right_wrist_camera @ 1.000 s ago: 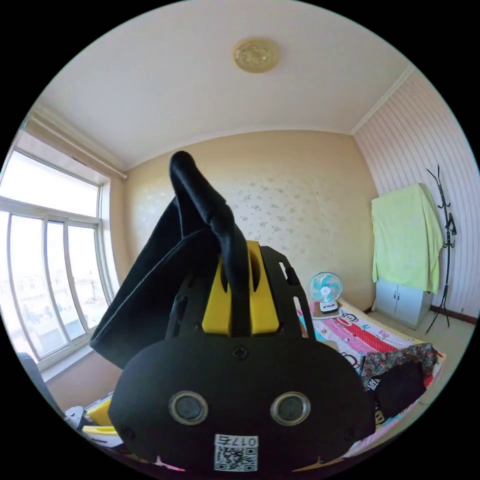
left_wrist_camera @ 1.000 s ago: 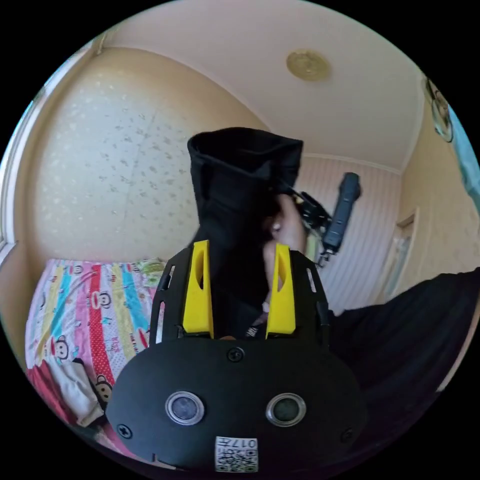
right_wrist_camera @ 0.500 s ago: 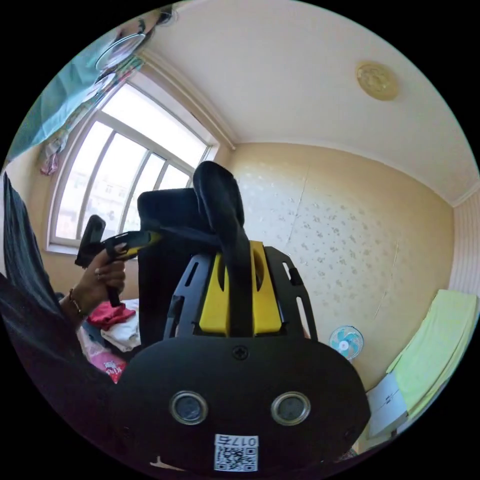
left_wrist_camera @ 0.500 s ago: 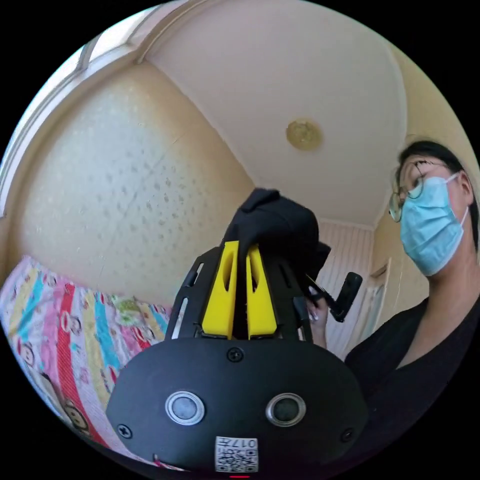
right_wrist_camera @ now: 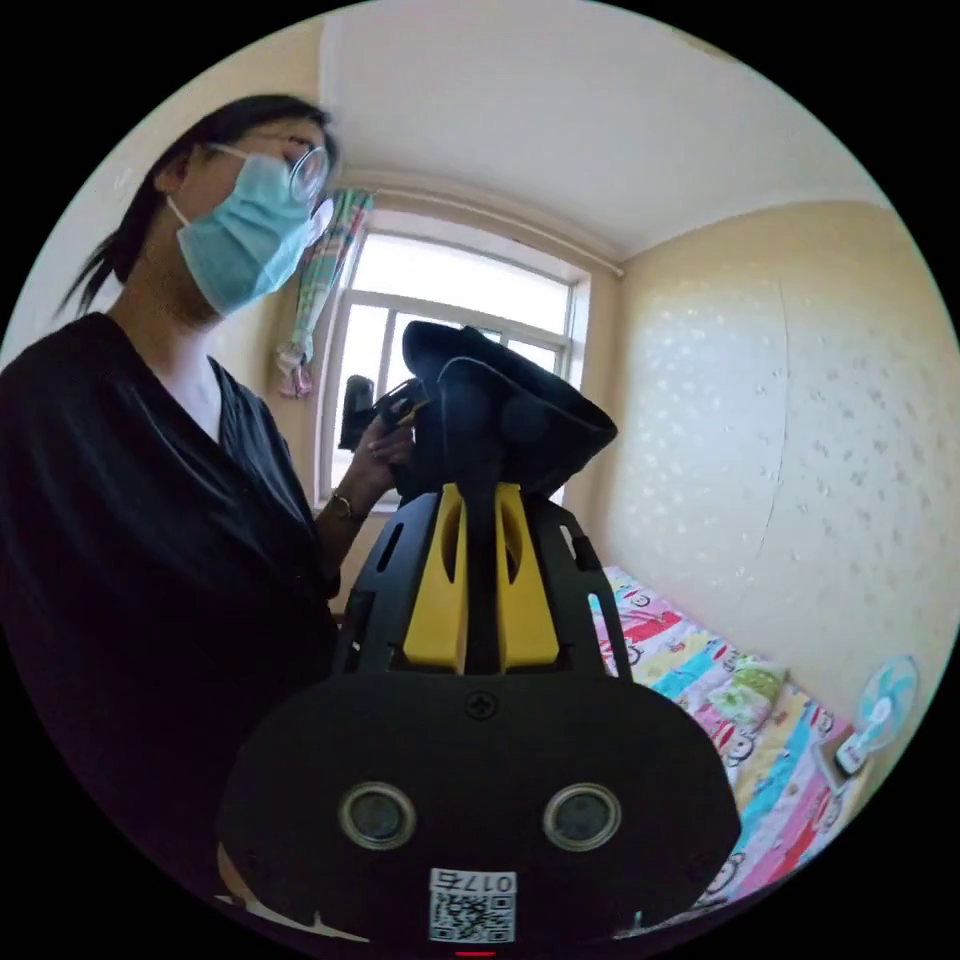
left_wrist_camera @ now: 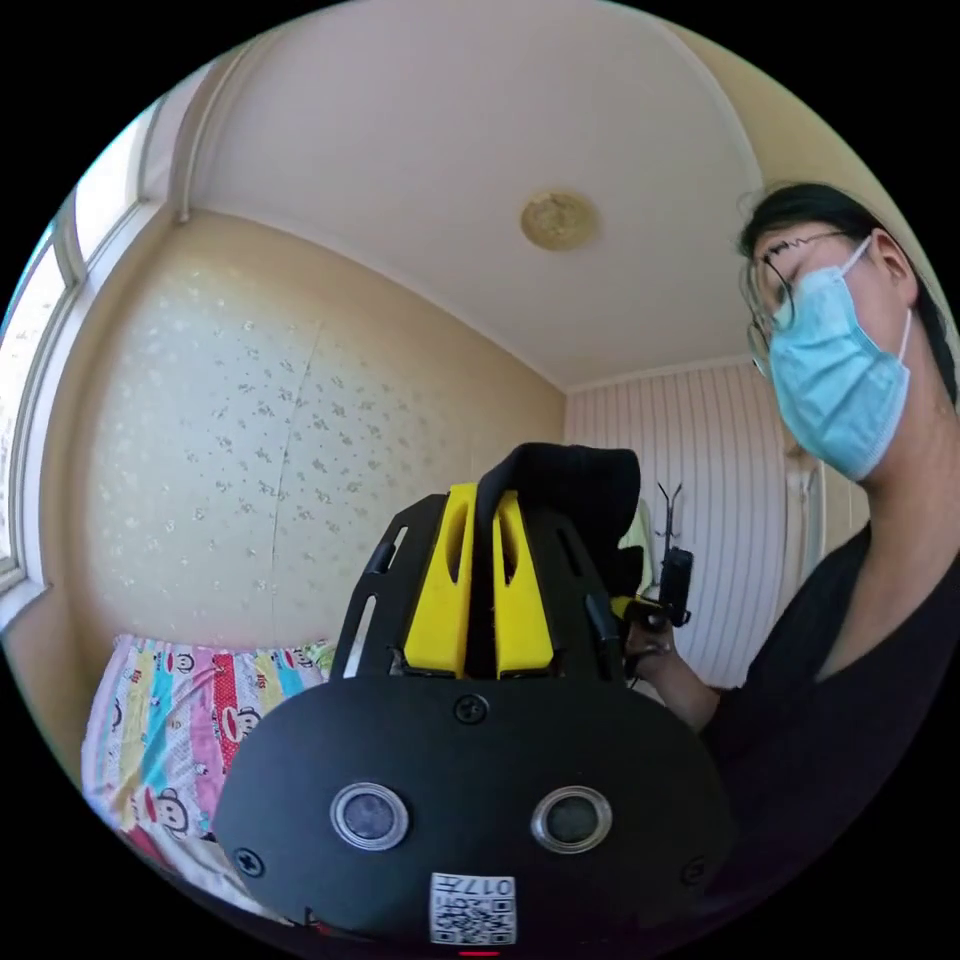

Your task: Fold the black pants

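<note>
The pants (left_wrist_camera: 575, 485) are mostly hidden behind the left gripper (left_wrist_camera: 483, 500); the same holds behind the right gripper (right_wrist_camera: 480, 500). The bed (right_wrist_camera: 740, 720) is cut off by the picture's edge.

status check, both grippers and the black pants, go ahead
Left gripper shut on black pants. Right gripper shut on them too, fabric bunched above its jaws. Pants held up in the air, above the bed. Nothing in the way.
</note>
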